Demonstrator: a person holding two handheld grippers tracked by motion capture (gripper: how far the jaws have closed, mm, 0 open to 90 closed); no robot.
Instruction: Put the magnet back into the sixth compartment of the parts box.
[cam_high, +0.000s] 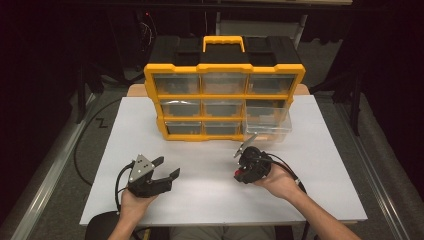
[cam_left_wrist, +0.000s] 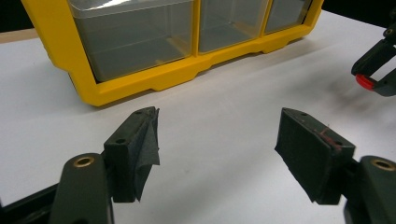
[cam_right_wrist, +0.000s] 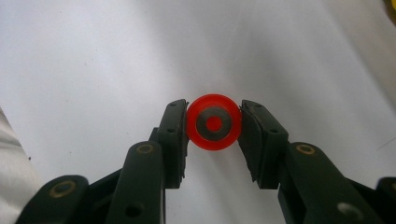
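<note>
Red and round, a small wheel-like part (cam_right_wrist: 214, 122) with a grey ring and a red hub sits pinched between the pads of the right hand-held gripper (cam_right_wrist: 214, 126), one pad touching each side of its rim. In the high view the same red part (cam_high: 240, 174) shows at the lower end of that right hand-held gripper (cam_high: 241, 172), which points down toward the white bench (cam_high: 210, 200) in front of the person's right hand (cam_high: 280, 182). Just beyond it, a clear drawer (cam_high: 267, 124) stands pulled out from the bottom right slot of a yellow and black organiser (cam_high: 223, 90), whose other clear drawers sit closed in their frame. Well apart to the left, the left hand-held gripper (cam_high: 167, 167) rests low over the bench in the person's left hand (cam_high: 131, 202), its jaws spread wide with nothing between them; its own view shows the two black pads (cam_left_wrist: 140, 149) standing far apart over bare white surface, the organiser's yellow base ahead of them.
</note>
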